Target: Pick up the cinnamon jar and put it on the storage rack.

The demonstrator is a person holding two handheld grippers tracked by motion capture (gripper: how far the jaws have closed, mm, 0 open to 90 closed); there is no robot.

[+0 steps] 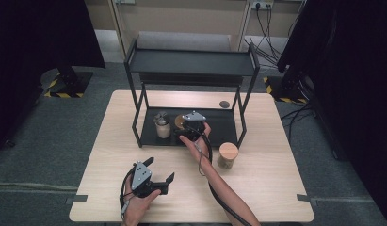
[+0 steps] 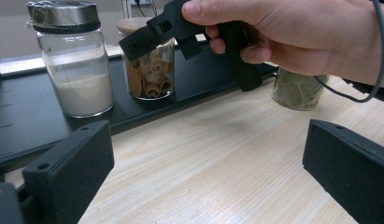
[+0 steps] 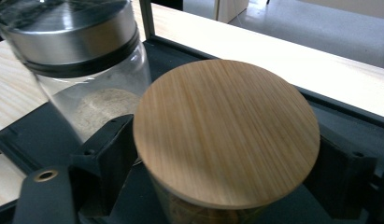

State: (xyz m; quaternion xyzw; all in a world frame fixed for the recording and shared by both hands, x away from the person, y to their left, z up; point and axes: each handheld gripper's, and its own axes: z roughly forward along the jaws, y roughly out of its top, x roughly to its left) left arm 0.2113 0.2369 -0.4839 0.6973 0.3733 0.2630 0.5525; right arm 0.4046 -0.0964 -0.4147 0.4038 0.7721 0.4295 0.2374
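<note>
Left gripper (image 1: pixel 159 175) sits nearest me, low on the table (image 1: pixel 276 188), jaws wide apart with nothing between them. I'm parking it there so it stays out of the right arm's way while facing the rack.

Right gripper (image 1: pixel 183 128) is reaching under the black rack's (image 1: pixel 191 61) top shelf onto the bottom tray (image 2: pixel 21 116). Its jaws straddle the cinnamon jar (image 2: pixel 151 74), the one with the wooden lid (image 3: pixel 227 130). From the right gripper view the pads stand off on either side of the lid, a gap visible on both, so I read them as apart and not clamping; the jar stands upright on the tray by its own weight.

Flour jar (image 2: pixel 75 65) with the metal cap stands just beside it on the tray, close but I can't tell if the two touch. Tight spacing is why I come in from the front, level, rather than from above.

Third jar (image 1: pixel 228 155), wooden lid, green leaves inside, is on bare table outside the rack, near its right front leg.
</note>
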